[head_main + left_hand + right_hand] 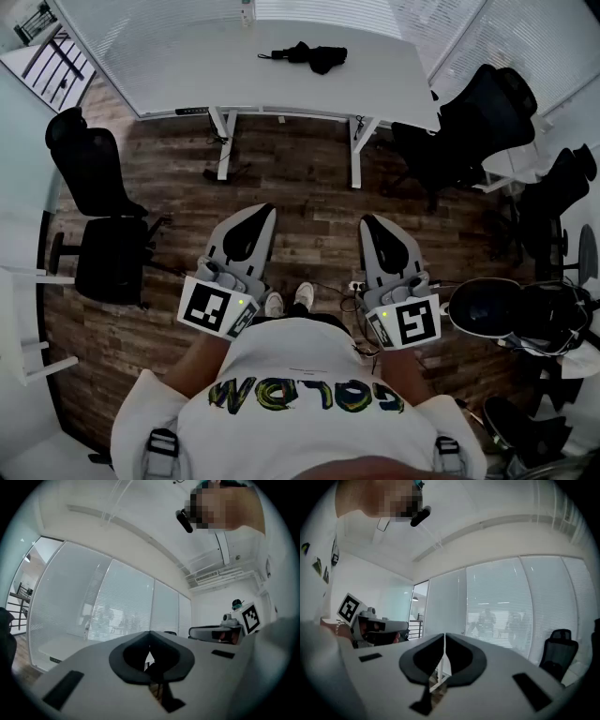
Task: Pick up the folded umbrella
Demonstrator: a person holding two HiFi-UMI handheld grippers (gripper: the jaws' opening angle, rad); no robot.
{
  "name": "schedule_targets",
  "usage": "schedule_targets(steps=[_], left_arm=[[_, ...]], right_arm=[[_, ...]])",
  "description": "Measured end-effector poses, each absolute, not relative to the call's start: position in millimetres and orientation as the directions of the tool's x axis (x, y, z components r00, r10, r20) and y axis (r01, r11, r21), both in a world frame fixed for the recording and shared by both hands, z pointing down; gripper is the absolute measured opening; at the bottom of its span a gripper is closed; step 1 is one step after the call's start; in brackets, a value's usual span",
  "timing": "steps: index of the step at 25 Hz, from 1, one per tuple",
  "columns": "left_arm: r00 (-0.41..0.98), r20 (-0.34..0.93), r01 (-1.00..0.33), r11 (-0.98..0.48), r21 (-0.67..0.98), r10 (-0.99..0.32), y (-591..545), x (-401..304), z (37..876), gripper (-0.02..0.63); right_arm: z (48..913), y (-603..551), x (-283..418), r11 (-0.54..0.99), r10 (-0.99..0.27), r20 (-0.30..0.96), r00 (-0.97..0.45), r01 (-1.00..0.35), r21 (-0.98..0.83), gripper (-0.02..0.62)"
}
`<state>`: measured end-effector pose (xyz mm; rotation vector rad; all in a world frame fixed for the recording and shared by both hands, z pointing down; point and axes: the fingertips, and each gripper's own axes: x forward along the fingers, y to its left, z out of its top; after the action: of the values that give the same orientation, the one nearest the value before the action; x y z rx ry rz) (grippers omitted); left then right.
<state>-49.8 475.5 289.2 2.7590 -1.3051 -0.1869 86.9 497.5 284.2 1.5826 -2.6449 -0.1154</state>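
Folded umbrella (305, 54) lies on the far white desk (187, 75), well apart from the left gripper (251, 225) and right gripper (375, 230), both pressed together and empty, so judged approach step: walk over, spread jaws; only writing is upside-down shirt (309, 394) lettering, roughly "GOLD".

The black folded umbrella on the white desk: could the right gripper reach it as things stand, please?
Probably not yet. The right gripper, jaws shut, is near the person's body, with wooden floor between it and the white desk bearing the black folded umbrella. Nothing blocks the way.
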Motion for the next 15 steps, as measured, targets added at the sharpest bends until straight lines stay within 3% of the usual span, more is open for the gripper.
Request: schedule_targets(steps=[15], left_arm=[[0.623, -0.058, -0.772, -0.626, 0.115, -0.78, 454.2, 17.0, 300.7, 0.011]], right_arm=[[291.6, 473.2, 151.8, 0.486, -0.872, -0.025, -0.489, -0.871, 0.08, 0.021]])
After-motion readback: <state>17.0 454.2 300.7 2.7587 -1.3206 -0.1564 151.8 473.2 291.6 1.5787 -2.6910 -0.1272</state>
